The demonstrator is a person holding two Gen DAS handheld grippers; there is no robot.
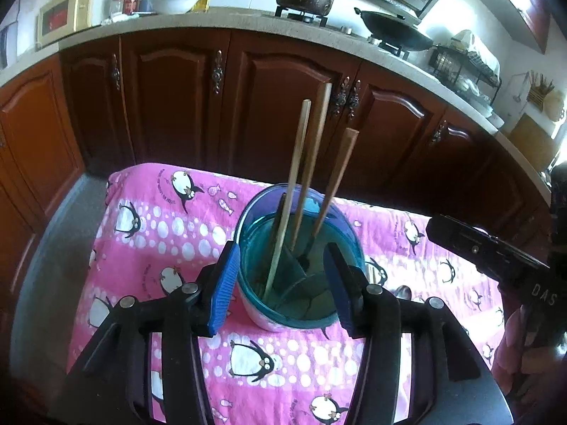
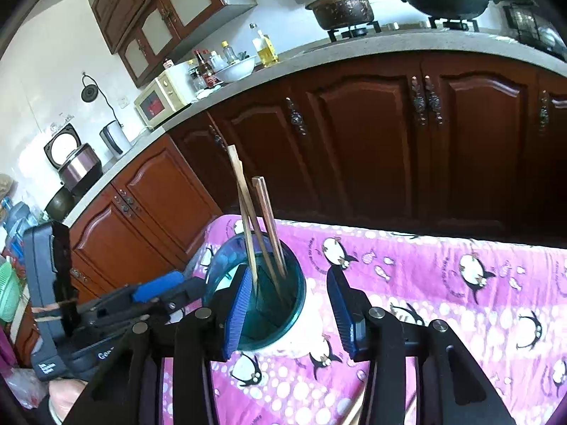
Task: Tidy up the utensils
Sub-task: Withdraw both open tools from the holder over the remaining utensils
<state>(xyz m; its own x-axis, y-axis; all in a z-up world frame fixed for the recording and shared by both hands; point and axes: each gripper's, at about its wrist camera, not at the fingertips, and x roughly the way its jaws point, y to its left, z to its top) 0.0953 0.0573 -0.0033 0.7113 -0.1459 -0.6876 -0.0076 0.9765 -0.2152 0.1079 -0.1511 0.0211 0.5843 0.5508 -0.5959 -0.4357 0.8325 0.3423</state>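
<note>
Centrally placed on the penguin-print cloth of the table: a teal utensil holder with wooden chopsticks standing tilted inside. Left gripper partly open, straddling the holder's near rim, gripping nothing. Right gripper likewise partly open and empty at the holder, lower middle of frame.

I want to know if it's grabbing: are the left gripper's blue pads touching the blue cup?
Cannot tell. In the left wrist view the blue pads flank the cup, overlapping its rim; neither contact nor gap shows plainly.
</note>
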